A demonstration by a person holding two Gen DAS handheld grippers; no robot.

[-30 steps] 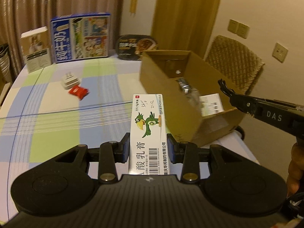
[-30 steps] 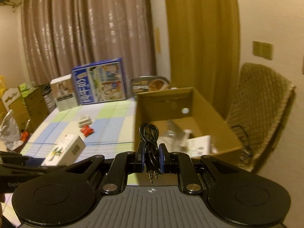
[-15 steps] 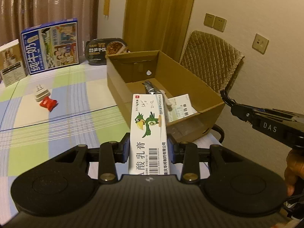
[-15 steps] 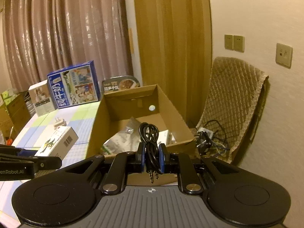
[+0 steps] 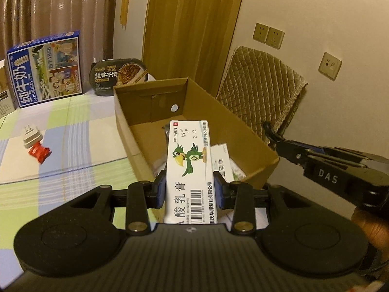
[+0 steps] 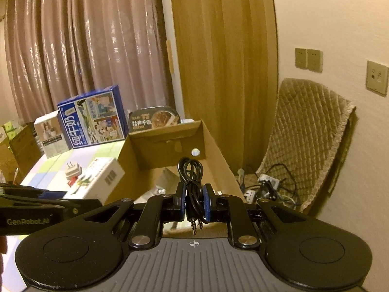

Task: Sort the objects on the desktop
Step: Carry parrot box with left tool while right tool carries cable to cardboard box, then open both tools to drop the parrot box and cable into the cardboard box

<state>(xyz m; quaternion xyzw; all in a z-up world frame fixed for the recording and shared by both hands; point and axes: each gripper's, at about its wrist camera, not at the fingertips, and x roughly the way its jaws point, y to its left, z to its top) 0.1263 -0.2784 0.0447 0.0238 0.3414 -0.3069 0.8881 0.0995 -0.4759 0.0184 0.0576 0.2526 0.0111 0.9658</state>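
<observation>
The ointment box (image 5: 189, 168) sits clamped lengthwise between the left gripper's (image 5: 189, 192) pads, its far end poking out over the open carton (image 5: 243, 131), probably so it can drop straight in among the papers already there. The coiled cable (image 6: 192, 182) is pinched in the right gripper (image 6: 193, 203), plugs hanging down, also just short of the carton. A plug adapter (image 5: 31, 138) and a red packet (image 5: 40, 152) lie on the checked tablecloth (image 5: 73, 146), seemingly unsorted.
</observation>
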